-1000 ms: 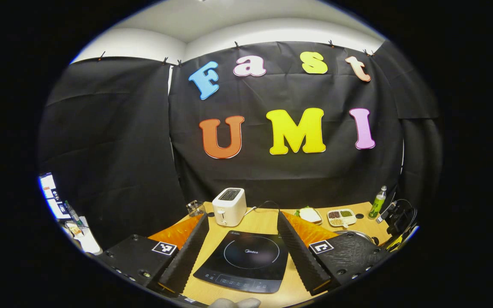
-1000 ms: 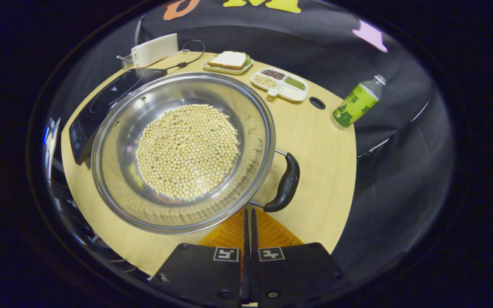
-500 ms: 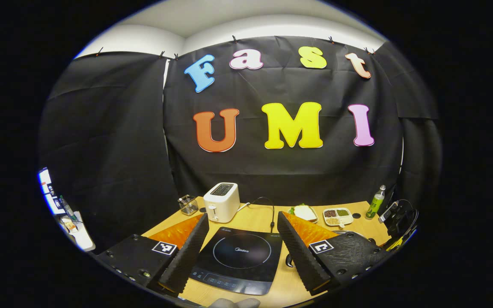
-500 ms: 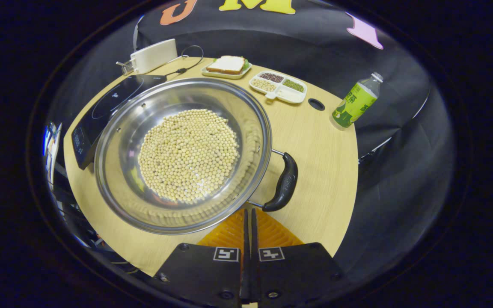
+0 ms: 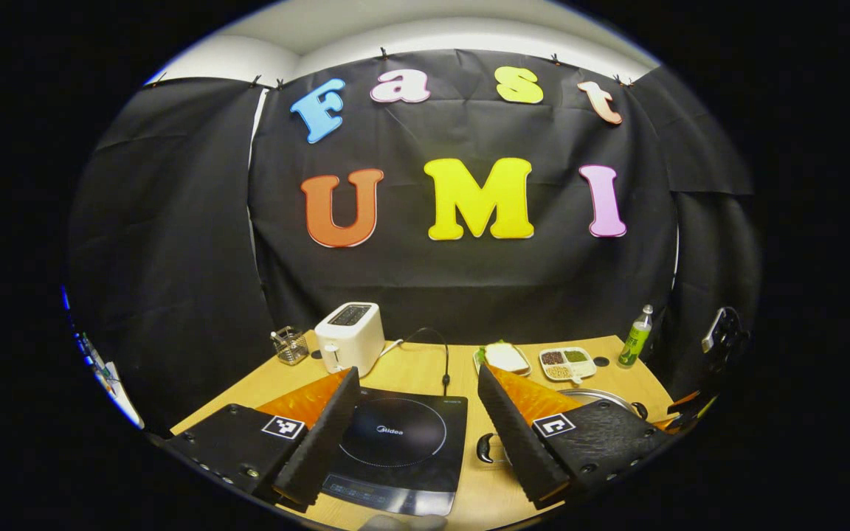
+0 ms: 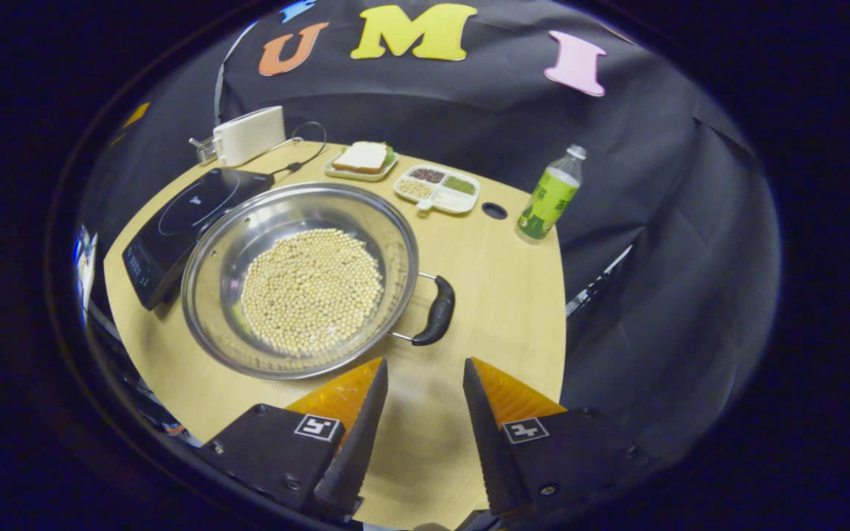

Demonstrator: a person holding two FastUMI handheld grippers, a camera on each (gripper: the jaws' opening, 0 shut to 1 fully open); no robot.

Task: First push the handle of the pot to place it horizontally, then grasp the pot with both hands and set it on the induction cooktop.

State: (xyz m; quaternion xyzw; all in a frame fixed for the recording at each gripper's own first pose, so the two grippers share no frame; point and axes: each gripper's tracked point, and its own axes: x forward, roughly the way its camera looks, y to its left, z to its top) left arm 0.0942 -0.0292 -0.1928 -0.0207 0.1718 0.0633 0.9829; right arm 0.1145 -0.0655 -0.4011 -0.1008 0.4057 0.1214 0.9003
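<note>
Right hand-held gripper (image 6: 425,376) hangs with fingers apart above the worktop (image 6: 502,295), just short of the pot (image 6: 299,276). Left hand-held gripper (image 5: 417,383), fingers spread, frames the induction cooktop (image 5: 395,446). Pot rests on the worktop beside the cooktop, its handle (image 6: 440,313) lying level.

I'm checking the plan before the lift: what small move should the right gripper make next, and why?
Probably ease the right gripper forward onto the pot's handle. Its jaws stand open just short of that handle, which lies flat, and the pot sits on the table beside the induction cooktop.
</note>
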